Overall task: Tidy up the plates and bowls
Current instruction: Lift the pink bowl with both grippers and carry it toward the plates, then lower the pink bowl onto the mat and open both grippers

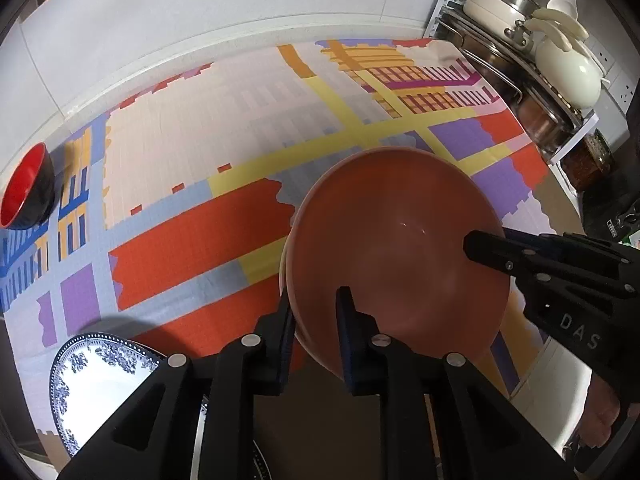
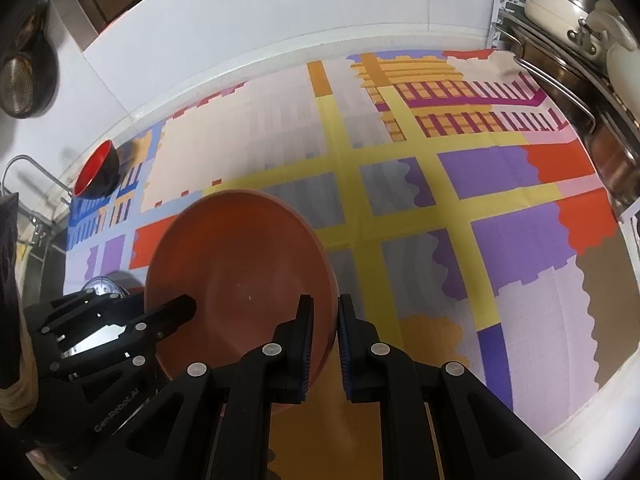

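A large terracotta bowl (image 1: 392, 240) hangs tilted over the patterned cloth, held at two opposite sides of its rim. My left gripper (image 1: 316, 300) is shut on the rim's near-left part, one finger inside the bowl and one outside. My right gripper (image 2: 325, 304) is shut on the right part of the rim of the same terracotta bowl (image 2: 240, 264). The right gripper (image 1: 496, 240) enters the left wrist view from the right. The left gripper (image 2: 160, 316) shows at lower left in the right wrist view. A blue-and-white plate (image 1: 92, 380) lies near the front-left.
A red-and-black bowl (image 1: 24, 192) stands at the cloth's far-left edge, also the red-and-black bowl (image 2: 96, 176). A rack of pots and lids (image 1: 540, 60) fills the back right. A faucet (image 2: 24, 168) and sink edge sit at left. The patterned cloth (image 2: 440, 200) spreads open ahead.
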`<state>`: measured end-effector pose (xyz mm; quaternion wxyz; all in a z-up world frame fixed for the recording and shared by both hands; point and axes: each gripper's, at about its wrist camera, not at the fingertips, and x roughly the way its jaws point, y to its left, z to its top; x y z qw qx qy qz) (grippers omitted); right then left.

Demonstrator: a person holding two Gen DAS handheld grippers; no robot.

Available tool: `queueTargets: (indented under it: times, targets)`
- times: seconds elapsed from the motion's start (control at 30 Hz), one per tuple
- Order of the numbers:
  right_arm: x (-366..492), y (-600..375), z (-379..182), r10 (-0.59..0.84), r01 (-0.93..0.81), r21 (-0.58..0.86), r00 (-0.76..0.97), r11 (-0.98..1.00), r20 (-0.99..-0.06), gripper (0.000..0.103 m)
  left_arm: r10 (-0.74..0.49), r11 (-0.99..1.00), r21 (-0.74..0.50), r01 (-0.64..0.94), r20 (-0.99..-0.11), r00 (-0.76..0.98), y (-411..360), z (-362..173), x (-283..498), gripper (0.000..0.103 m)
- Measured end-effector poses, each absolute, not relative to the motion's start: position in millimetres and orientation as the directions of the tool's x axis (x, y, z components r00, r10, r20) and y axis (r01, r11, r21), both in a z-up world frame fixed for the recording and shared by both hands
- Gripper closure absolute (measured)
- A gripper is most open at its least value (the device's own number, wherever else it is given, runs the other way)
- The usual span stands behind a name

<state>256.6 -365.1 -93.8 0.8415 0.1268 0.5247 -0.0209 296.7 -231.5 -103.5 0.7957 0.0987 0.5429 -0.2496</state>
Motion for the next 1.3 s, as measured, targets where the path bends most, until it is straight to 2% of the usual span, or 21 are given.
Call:
queueTargets:
  times: [0.27, 0.37, 0.43, 0.53, 1.3]
  targets:
    - [256, -366, -100, 0.117, 0.165, 0.209, 0.441, 0.964, -0.890, 0.089, -0.282, 0.859, -0.097, 0.502, -0.909, 0.307, -232, -103, 295, 0.079]
    - [256, -365, -100, 0.108, 0.162, 0.198, 0.441, 0.967, -0.891, 0.087, -0.279, 0.863, -0.090, 0.498, -0.906, 0.320, -231, -103, 295, 0.066]
    - [255, -365, -99, 0.096, 0.165, 0.186, 0.442, 0.969, -0.892, 0.068, -0.282, 0.864, -0.084, 0.496, -0.897, 0.340, -230, -100, 294, 0.051]
    - [252, -365, -95, 0.069, 0.166, 0.164, 0.467, 0.972, -0.882, 0.067, -0.287, 0.867, -0.075, 0.493, -0.884, 0.369, -229, -95, 293, 0.042]
    - [244, -323, -51, 0.068, 0.101, 0.152, 0.570, 0.983, -0.819, 0.067, -0.315, 0.895, -0.088, 0.438, -0.819, 0.480, -178, -49, 292, 0.039]
